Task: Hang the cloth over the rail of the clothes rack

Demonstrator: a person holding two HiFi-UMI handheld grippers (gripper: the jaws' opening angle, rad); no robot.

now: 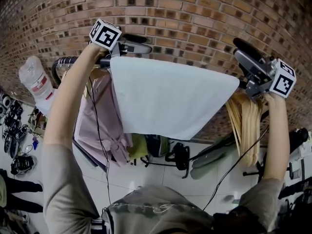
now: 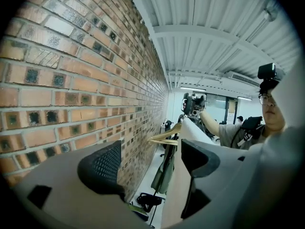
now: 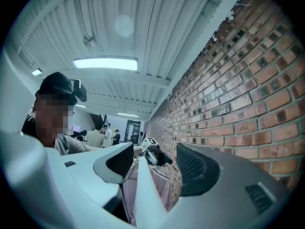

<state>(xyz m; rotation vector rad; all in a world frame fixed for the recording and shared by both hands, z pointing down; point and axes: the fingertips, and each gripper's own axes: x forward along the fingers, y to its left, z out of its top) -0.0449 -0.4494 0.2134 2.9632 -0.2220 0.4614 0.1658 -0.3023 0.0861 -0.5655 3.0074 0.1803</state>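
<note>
Left gripper (image 1: pixel 144 43) jaws wide apart, pinching nothing. Right gripper (image 1: pixel 237 48) same. White cloth (image 1: pixel 165 96) seems draped over rail (image 1: pixel 67 60), stretched between both grippers. Looks soft, light, floppy. Best to pinch top corners.

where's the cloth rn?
Head view, centre: the white cloth hangs spread between the left gripper and right gripper, against the brick wall, pink garment on its left, wooden hangers on its right.
</note>
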